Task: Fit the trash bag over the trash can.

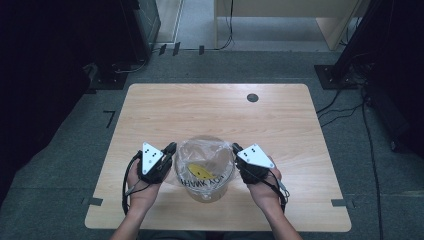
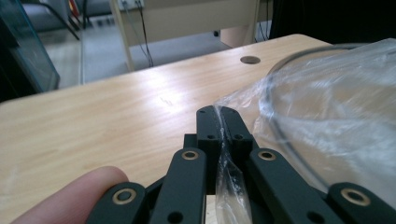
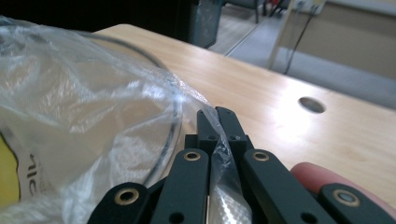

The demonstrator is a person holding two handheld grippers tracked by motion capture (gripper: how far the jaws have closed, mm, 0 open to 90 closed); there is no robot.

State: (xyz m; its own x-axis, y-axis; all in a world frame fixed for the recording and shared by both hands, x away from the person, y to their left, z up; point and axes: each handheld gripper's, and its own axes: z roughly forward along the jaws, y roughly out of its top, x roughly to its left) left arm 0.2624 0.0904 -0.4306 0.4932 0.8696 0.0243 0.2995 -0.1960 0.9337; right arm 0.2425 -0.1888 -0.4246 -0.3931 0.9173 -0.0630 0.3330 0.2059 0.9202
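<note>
Light wooden rectangular table with rounded corners [image 1: 200, 110], on grey carpeted floor [image 1: 65, 170]; small dark round hole [image 1: 252, 97] in the tabletop near the far edge, right of centre. Black tape marks [image 1: 109, 118] on the floor just left of the table. Black cables [image 1: 345, 107] trailing across the floor at the right, near a black stand base [image 1: 332, 76]; pale wooden furniture [image 1: 280, 9] well beyond the far edge.

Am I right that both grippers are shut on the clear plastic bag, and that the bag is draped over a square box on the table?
Nearly. The left gripper and right gripper are each shut on the clear plastic bag, but it drapes over a round container with a curved rim, not a square box; the left gripper view shows that curve.
</note>
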